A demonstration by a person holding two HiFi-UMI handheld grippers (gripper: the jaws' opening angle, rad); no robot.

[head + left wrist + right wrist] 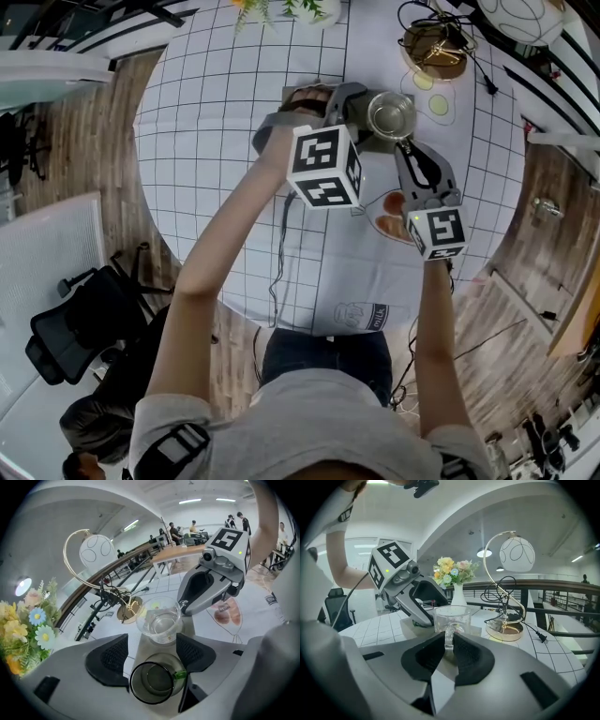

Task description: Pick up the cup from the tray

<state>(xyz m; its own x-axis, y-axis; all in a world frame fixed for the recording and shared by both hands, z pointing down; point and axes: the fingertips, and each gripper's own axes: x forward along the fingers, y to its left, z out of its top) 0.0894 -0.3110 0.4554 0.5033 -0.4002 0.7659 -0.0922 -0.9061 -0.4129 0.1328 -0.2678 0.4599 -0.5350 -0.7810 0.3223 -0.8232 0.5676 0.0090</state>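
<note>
One clear cup (452, 615), handle in right hand-held gripper (449, 635), dark cup (157, 681) just beside

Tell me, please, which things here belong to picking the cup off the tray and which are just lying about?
In the job:
clear cup, its handle pinched by the right gripper
tray
dark green cup, between the jaws of the open left gripper

Lying about:
lamp
vase of flowers
black cable
</note>
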